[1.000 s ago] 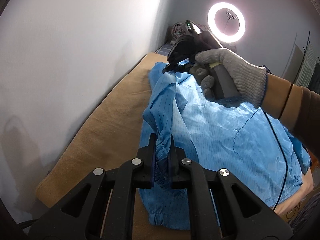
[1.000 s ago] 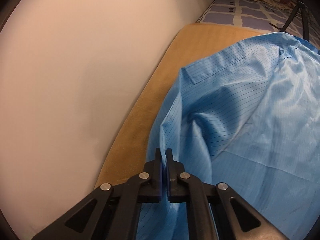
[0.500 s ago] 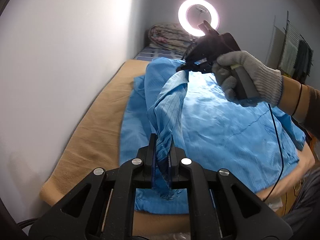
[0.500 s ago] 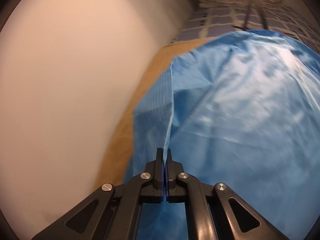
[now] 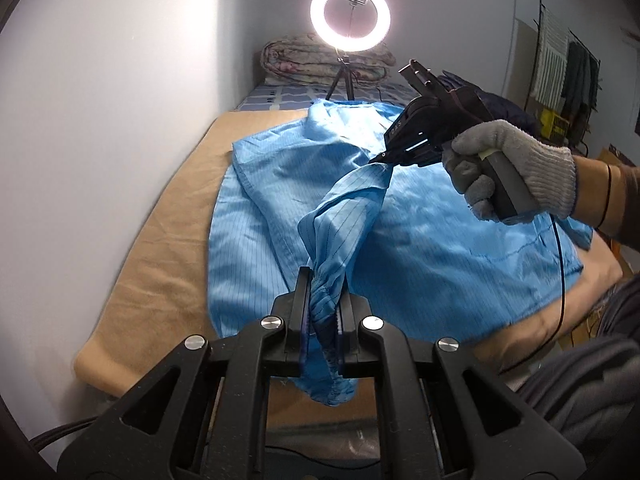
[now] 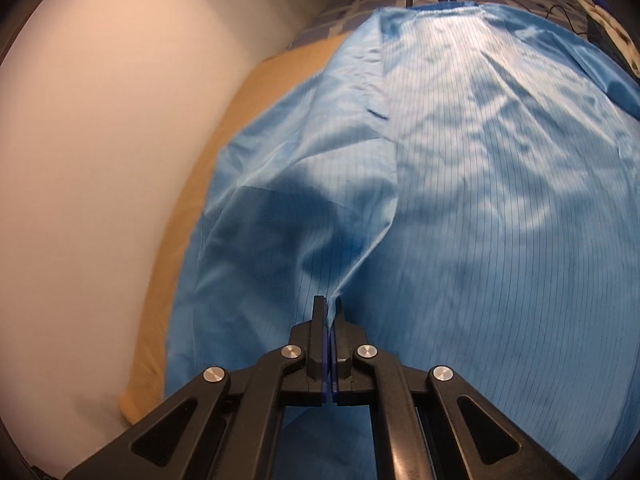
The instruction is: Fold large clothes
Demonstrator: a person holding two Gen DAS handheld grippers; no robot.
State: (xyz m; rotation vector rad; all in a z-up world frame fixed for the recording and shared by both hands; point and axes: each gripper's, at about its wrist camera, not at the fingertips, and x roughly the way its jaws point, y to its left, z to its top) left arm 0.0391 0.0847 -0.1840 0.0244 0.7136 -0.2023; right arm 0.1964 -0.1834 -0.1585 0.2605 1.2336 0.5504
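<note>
A large light-blue pinstriped garment [image 5: 440, 248] lies spread on a tan-covered bed [image 5: 160, 248]. Its sleeve [image 5: 344, 220] is lifted off the body of the garment, stretched between both grippers. My left gripper [image 5: 323, 292] is shut on the gathered cuff end near the front edge. My right gripper [image 5: 380, 158], held by a gloved hand, is shut on the upper part of the sleeve above the middle of the garment. In the right wrist view the right gripper [image 6: 329, 308] pinches a fold of the blue fabric [image 6: 460, 200].
A white wall [image 5: 100, 120] runs along the left of the bed. A lit ring light on a tripod [image 5: 350, 12] and a rolled quilt [image 5: 288, 56] stand at the far end. Clothes hang at the far right [image 5: 560, 68]. A cable [image 5: 560, 272] trails from the right gripper.
Both grippers have carried the sleeve away from the wall, toward the middle of the garment. More of the garment's left side and tan cover now shows.
</note>
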